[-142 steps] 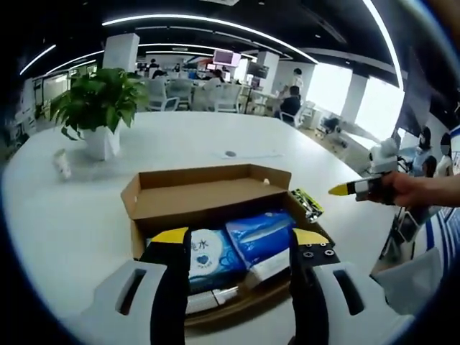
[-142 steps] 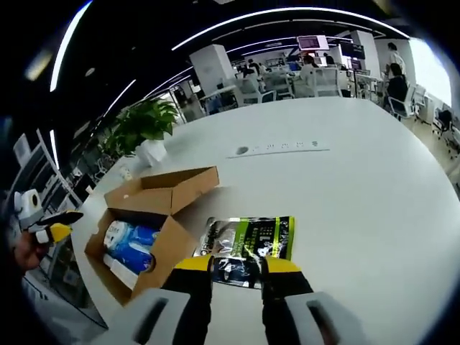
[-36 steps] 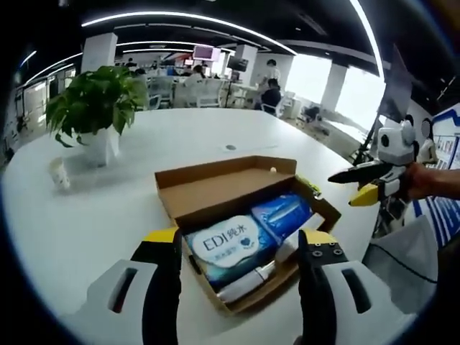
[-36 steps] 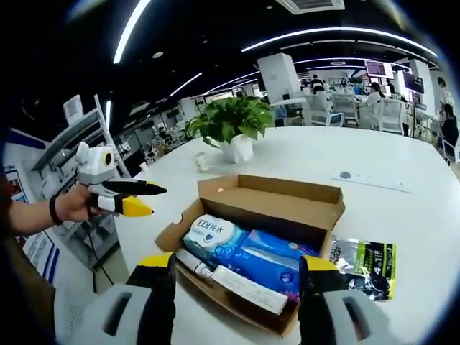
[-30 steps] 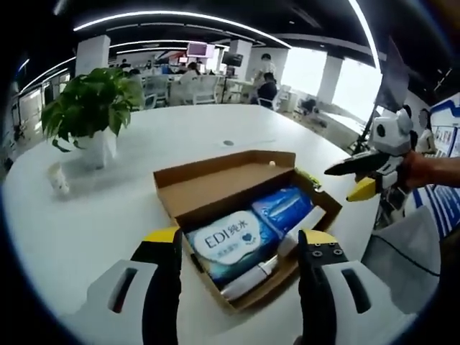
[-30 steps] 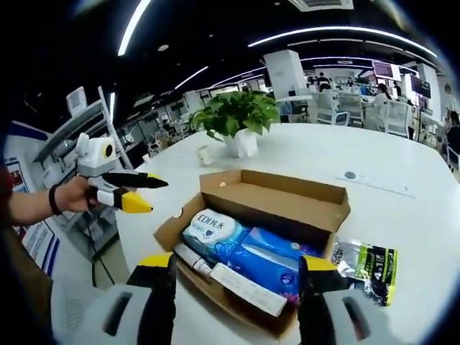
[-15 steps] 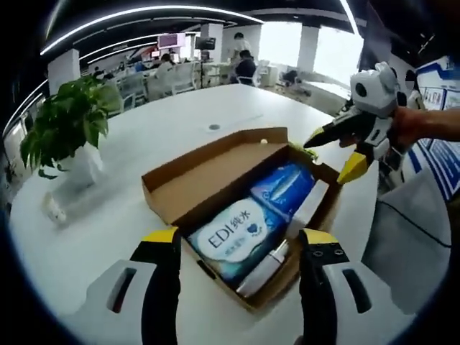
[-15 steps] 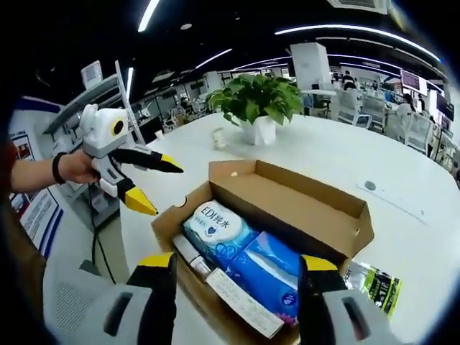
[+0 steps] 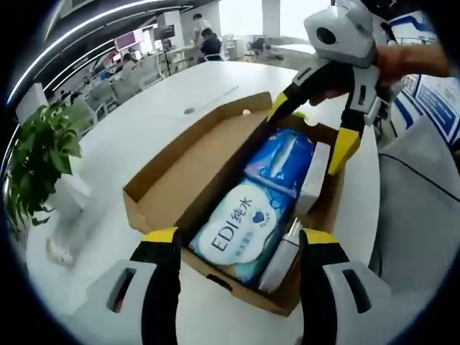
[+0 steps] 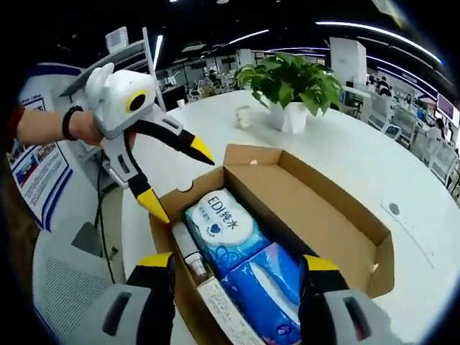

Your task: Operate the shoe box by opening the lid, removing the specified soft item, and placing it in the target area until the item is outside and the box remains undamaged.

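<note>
- Box (image 9: 167,188) sits open on the white table (image 9: 136,122), lid folded back
- Inside lie a white-and-blue wipes pack (image 9: 241,228), a blue pack (image 9: 282,159) beside it, a narrow white carton (image 9: 314,178) and a tube (image 10: 188,256) along one wall
- My left gripper (image 9: 239,237) and right gripper (image 10: 238,263) both hang over it with jaws spread, gripping nothing
- Potted plant (image 10: 295,85) stands farther along the table; office desks and ceiling strip lights behind
</note>
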